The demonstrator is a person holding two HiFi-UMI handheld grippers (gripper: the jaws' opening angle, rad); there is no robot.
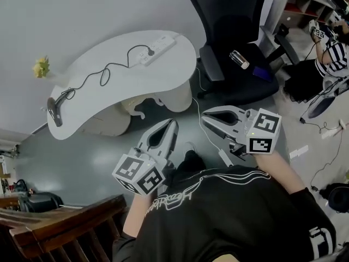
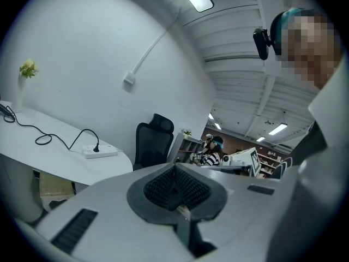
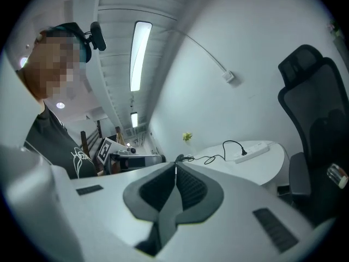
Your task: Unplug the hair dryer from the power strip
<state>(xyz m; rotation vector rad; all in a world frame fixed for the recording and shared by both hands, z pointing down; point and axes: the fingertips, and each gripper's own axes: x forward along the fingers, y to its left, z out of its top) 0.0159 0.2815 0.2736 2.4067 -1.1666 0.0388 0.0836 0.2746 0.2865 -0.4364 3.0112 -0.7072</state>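
Hair dryer (image 1: 54, 111) lies at the left end of the bench (image 1: 163, 72), plug (image 1: 150, 52) still in the power strip (image 1: 158, 48); left tool (image 1: 173, 123) and right tool (image 1: 204, 115), pressed together and empty, are near the person, so nothing is done

I see the hair dryer (image 1: 54, 111) lying on its side at the left end of the curved white table (image 1: 109, 100), close to the edge. It is dark grey. Its black cord (image 1: 103, 72) trails from it across the tabletop in loose bends and one small loop, heading to the far right end. There the white power strip (image 1: 157, 49) lies flat near the table's edge, long, narrow and set at a slant. The black plug (image 1: 149, 52) sits in one of its sockets, plugged in, and the cord arches up out of it. Dryer and strip lie well apart.
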